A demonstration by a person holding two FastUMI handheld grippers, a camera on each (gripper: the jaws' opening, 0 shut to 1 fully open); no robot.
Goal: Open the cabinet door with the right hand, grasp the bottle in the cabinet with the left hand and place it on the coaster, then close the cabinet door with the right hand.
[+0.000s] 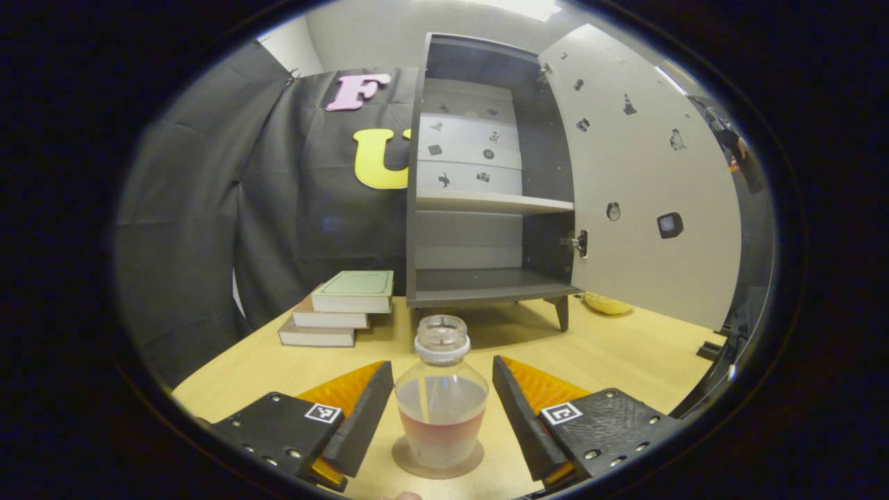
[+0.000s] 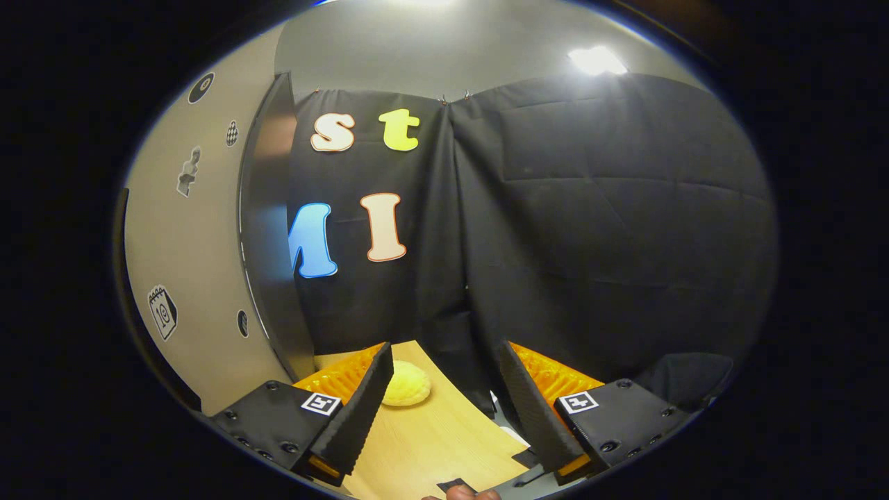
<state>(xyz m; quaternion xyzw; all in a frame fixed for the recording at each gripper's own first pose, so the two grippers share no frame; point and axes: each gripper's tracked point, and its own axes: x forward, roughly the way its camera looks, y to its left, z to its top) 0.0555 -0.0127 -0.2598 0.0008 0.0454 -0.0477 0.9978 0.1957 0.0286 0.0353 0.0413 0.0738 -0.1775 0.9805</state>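
Observation:
A clear bottle [image 1: 442, 403] with a white neck ring and pinkish liquid stands upright on a round coaster [image 1: 438, 461] on the wooden table. My left gripper [image 1: 442, 406] is open, one finger on each side of the bottle with a gap to the glass. Behind stands the dark cabinet [image 1: 486, 180], its shelves bare, its pale door [image 1: 639, 173] swung wide to the right. My right gripper [image 2: 442, 410] is open and holds nothing. It is just right of the door [image 2: 201, 264], whose dark edge [image 2: 267, 229] faces me.
A stack of three books [image 1: 340, 309] lies left of the cabinet. A yellow bun-like object [image 2: 406, 384] sits on the table near the door's foot, also seen as a yellow thing [image 1: 605, 303] under the door. The table edge [image 2: 479, 417] runs close beside my right gripper.

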